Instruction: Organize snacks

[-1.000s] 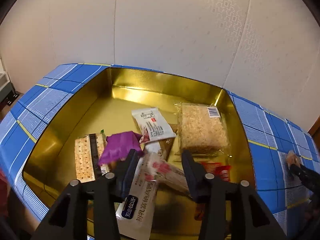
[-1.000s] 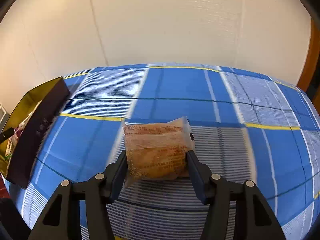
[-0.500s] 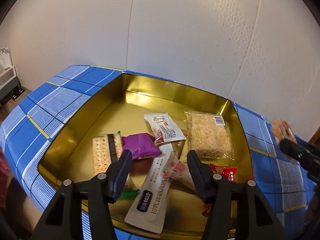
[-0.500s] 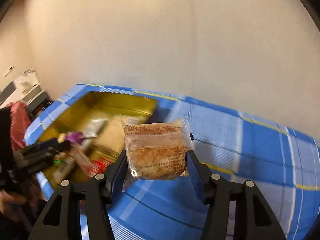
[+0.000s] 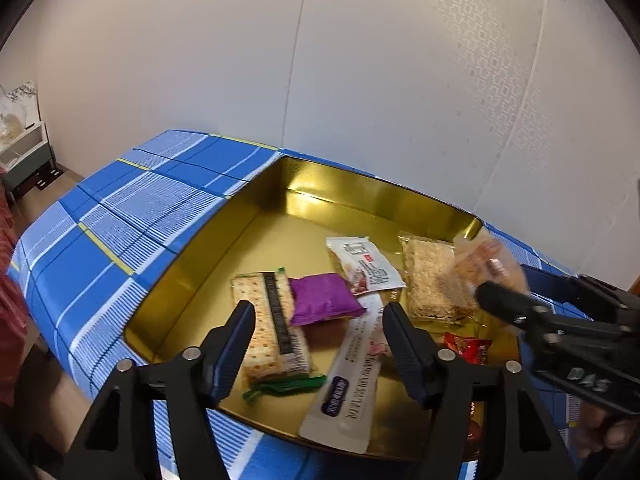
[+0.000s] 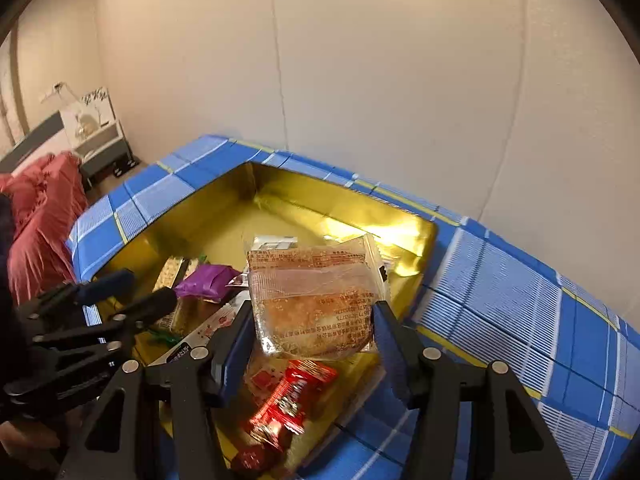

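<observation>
Right wrist view: right gripper pinches pastry packet at frame centre, above gold tin. Judged light, soft, crumbly; film slippery. You hold by side edges, gentle squeeze. Left gripper spread, holding nothing, lower centre.

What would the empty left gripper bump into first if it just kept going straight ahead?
Probably the purple packet in the gold tin; it lies between the left gripper's open fingers, though depth is hard to judge.
</observation>
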`<state>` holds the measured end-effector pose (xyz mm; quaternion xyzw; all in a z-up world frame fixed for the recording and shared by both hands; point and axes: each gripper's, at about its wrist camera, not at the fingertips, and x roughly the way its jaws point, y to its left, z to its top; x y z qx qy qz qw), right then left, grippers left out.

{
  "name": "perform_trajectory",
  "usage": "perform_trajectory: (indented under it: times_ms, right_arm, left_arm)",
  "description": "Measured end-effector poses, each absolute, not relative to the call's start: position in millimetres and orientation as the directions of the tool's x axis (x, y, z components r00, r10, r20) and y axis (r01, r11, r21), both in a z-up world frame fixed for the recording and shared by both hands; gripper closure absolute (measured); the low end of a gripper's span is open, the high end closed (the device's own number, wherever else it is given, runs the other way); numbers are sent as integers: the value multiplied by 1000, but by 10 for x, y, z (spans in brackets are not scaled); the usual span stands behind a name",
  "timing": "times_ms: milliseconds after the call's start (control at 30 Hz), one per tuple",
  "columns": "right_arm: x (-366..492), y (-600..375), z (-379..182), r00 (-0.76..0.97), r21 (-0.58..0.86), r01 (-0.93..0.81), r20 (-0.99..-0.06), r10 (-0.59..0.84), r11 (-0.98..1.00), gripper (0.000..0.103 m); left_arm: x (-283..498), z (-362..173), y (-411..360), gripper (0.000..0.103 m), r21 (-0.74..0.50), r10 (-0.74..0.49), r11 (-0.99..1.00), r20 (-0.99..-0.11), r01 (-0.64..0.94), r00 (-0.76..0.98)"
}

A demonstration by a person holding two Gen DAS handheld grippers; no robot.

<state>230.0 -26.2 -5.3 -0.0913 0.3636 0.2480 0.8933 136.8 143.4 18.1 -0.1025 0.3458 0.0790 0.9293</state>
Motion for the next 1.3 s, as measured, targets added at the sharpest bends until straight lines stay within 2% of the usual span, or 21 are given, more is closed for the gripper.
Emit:
perform_trajectory:
  times_ms: [200, 267, 400, 533, 633, 800, 933, 1067, 1300]
  right_arm:
    - [2390, -60, -174, 598, -18, -512, -726, 341, 859, 43]
    - [2406, -33, -202, 589, -11, -512, -733, 341, 859, 42]
    - [2364, -57, -171, 607, -5, -503, -713, 350, 864, 42]
    - [2224, -260, -30, 663, 25, -440, -665, 344, 898, 41]
    - [2037, -541, 52, 729, 48, -322, -625, 279, 946, 36]
    - [1713, -811, -64, 759, -31, -135, -646, 83, 990, 35]
    - [1462, -951, -261, 726, -43, -39, -688, -1, 998, 35]
    - [1268, -1069, -352, 703, -13, 48, -710, -43, 999, 35]
    - [976, -917, -297, 725, 32, 54, -688, -17, 998, 35]
  left_arm:
    - [1278, 258, 1518, 32, -128, 100, 963, -647, -237, 756]
    - [1265, 275, 1525, 27, -116, 117, 961, -648, -250, 752]
    - [1229, 303, 1549, 26, -109, 134, 958, -649, -265, 749]
    - [1165, 350, 1486, 15, -101, 142, 958, -648, -269, 748]
    - [1099, 385, 1372, 0, -83, 155, 959, -648, -272, 746]
    - [941, 378, 1099, 0, -38, 170, 966, -651, -255, 740]
    - [754, 325, 932, 0, 17, 221, 960, -661, -280, 717]
    - [523, 336, 949, 0, 28, 264, 947, -632, -320, 729]
    - [362, 330, 1215, 0, 47, 317, 924, -649, -379, 692]
